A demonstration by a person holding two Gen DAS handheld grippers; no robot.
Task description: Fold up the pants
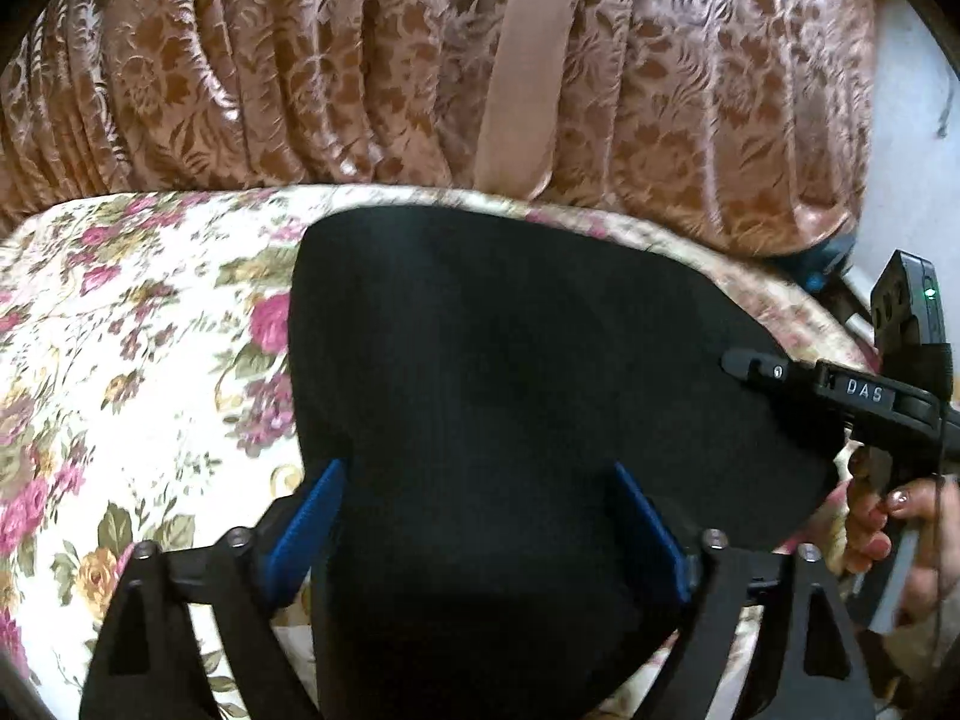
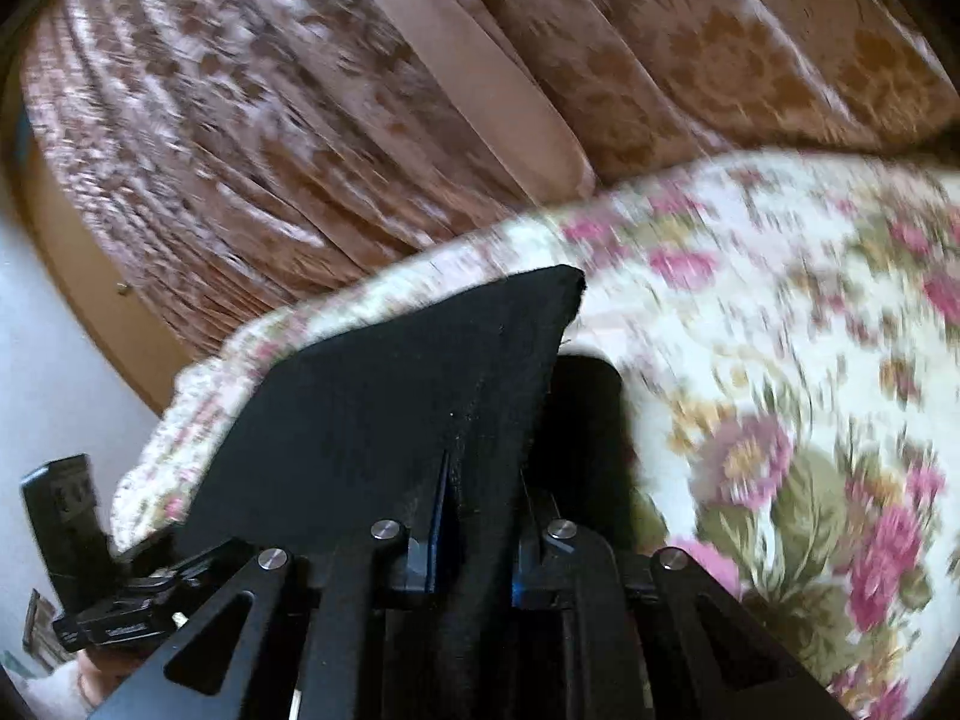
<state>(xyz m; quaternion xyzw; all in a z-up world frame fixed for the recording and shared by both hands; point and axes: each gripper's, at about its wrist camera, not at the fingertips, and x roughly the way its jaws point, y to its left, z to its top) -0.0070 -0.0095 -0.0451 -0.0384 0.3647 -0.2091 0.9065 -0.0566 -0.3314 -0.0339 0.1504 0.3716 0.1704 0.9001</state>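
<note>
Black pants (image 1: 510, 360) lie on a floral bedsheet (image 1: 150, 330). My left gripper (image 1: 486, 525) hovers over their near end, open wide. Its blue pads (image 1: 324, 516) stand at either side of the cloth without pinching it. In the right wrist view my right gripper (image 2: 480, 510) is shut on a raised fold of the pants (image 2: 390, 408), and the cloth rises to a corner beyond the fingers. From the left wrist view the right gripper (image 1: 744, 363) reaches in at the pants' right edge, held by a person's hand (image 1: 888, 516).
A brown patterned curtain (image 1: 240, 60) with a plain band (image 1: 528, 60) hangs behind the bed's far edge. A pale wall (image 1: 918, 150) shows at the right. The floral sheet (image 2: 780, 330) spreads out to the right in the right wrist view, which is blurred.
</note>
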